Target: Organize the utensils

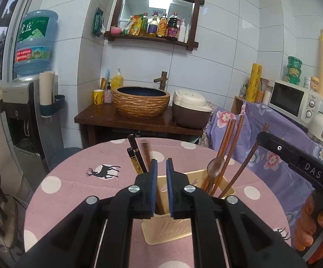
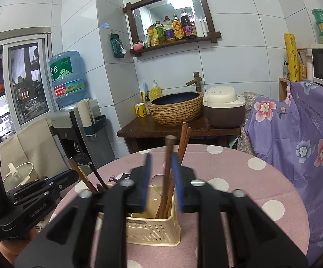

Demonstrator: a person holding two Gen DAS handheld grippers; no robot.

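My left gripper hangs just above the near end of the cream utensil holder, its blue pads parted by a narrow gap. A blurred brown chopstick stands behind that gap in the holder; I can't tell whether the pads touch it. Two black chopsticks lean out of the same compartment to the left.

My right gripper has its jaws apart over the other end of the holder. A brown utensil handle rises between the pads, blurred, with space on either side, so nothing is clamped. Two red-brown chopsticks stand behind it in the same compartment.

In the left view, that far compartment also holds a wooden spoon, bowl up, among the sticks.

The holder stands on a round table under a pink polka-dot cloth printed with deer. Beyond sit a woven-look basin, a rice cooker and a microwave on a floral purple cover.
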